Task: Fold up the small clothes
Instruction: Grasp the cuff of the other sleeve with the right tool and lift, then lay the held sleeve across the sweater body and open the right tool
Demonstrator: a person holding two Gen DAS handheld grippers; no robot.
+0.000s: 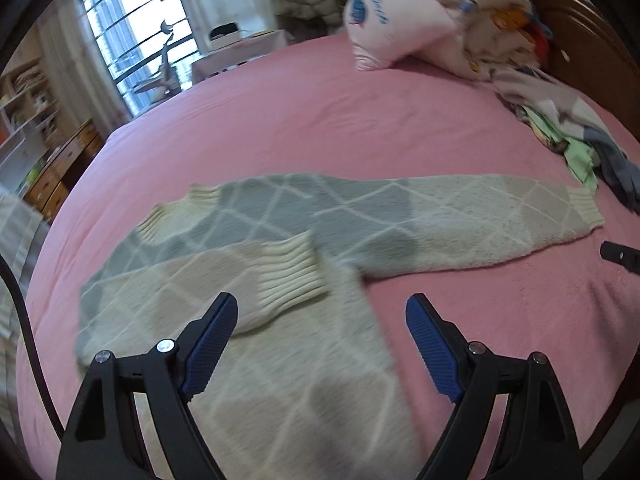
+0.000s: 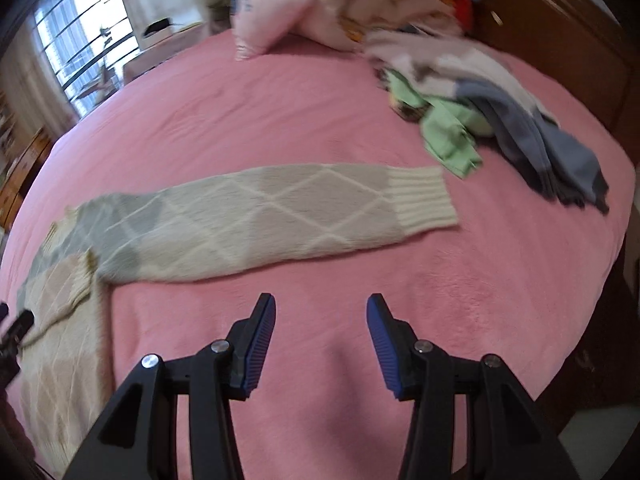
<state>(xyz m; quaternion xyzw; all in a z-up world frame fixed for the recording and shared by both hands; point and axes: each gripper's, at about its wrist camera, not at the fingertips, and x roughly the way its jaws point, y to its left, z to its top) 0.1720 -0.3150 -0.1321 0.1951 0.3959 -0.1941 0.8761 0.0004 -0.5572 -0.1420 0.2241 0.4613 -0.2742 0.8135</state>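
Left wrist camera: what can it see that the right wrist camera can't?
Only the left wrist view shows the folded-in sleeve's ribbed cuff clearly, lying across the sweater's body, with the open left gripper above it. Only the right wrist view shows the open right gripper over bare pink bedsheet. Both show the sweater, its outstretched sleeve, the pillow and the clothes pile.

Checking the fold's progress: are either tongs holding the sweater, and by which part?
Nothing is held. Left tongs open above the sweater; right tongs open over bare pink bedspread.
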